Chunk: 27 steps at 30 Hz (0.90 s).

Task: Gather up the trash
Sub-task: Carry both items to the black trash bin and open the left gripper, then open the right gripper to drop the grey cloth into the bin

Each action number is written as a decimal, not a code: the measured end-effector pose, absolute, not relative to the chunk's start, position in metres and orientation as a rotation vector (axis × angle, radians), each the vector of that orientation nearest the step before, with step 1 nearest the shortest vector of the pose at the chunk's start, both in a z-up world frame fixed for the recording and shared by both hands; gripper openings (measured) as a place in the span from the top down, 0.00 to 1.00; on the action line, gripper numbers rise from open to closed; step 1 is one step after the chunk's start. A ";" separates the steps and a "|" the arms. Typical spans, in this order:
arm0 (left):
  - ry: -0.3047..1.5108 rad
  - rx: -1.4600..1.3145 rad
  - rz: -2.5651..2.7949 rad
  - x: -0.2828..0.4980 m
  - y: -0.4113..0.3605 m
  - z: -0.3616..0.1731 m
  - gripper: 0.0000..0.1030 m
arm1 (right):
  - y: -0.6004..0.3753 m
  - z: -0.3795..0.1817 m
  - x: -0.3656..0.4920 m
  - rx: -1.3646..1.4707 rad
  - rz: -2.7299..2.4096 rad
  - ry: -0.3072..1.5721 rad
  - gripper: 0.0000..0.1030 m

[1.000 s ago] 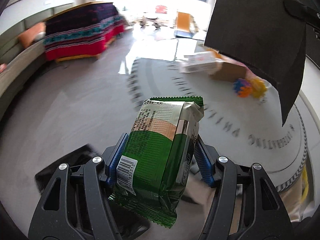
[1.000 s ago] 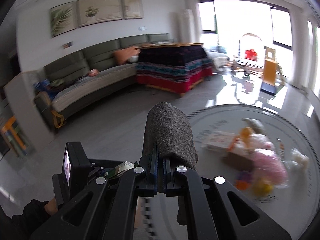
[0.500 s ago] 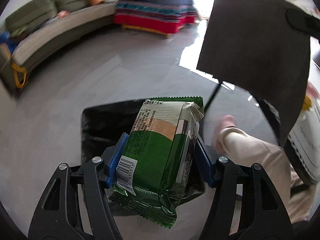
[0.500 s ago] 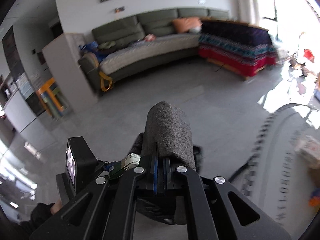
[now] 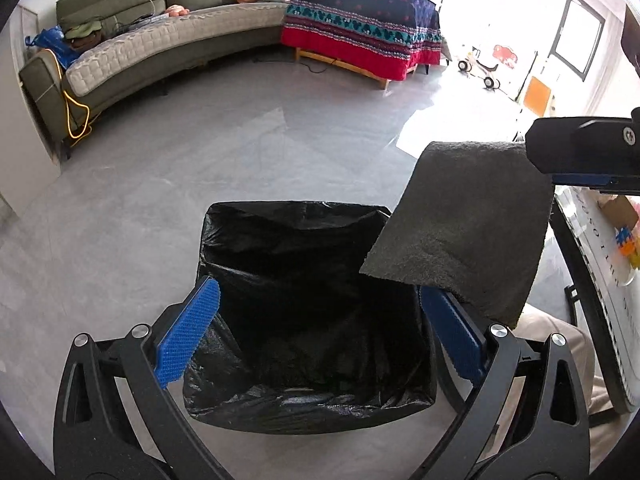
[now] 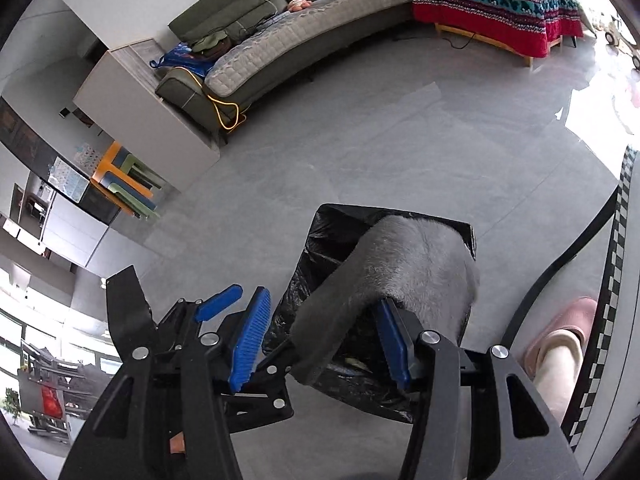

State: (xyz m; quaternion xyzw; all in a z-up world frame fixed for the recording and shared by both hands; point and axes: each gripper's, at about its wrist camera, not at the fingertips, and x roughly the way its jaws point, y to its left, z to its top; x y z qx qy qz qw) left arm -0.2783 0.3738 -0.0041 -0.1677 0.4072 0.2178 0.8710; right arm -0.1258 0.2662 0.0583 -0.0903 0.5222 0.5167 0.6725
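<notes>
Directly below spread left gripper (image 5: pixel 320 336): black-lined trash bin (image 5: pixel 304 320).

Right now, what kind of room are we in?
Most likely a home living room: a long curved green sofa along the wall, a low table under a red and navy patterned cloth, and a child's ride-on toy by the bright windows.

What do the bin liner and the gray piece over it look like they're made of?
Bin liner: thin black plastic film, probably; glossy and wrinkled, with bright highlights along its folds.
Gray piece: felt or dense foam, likely; matte, fuzzy surface, bending softly without creasing.
</notes>
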 end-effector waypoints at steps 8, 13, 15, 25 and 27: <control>0.868 -0.338 0.489 -0.291 0.378 -0.008 0.06 | 0.282 0.034 -0.125 -0.175 1.160 1.364 0.39; 0.858 -0.366 0.503 -0.296 0.387 -0.006 0.06 | 0.281 0.025 -0.128 -0.215 1.132 1.402 0.39; 0.854 -0.370 0.506 -0.297 0.388 -0.006 0.06 | 0.279 0.023 -0.127 -0.227 1.123 1.405 0.39; 0.813 -0.425 0.626 -0.321 0.417 -0.004 0.06 | 0.279 0.021 -0.138 -0.274 1.146 1.412 0.38; 0.817 -0.396 0.627 -0.321 0.415 0.000 0.06 | 0.278 0.025 -0.140 -0.280 1.147 1.393 0.38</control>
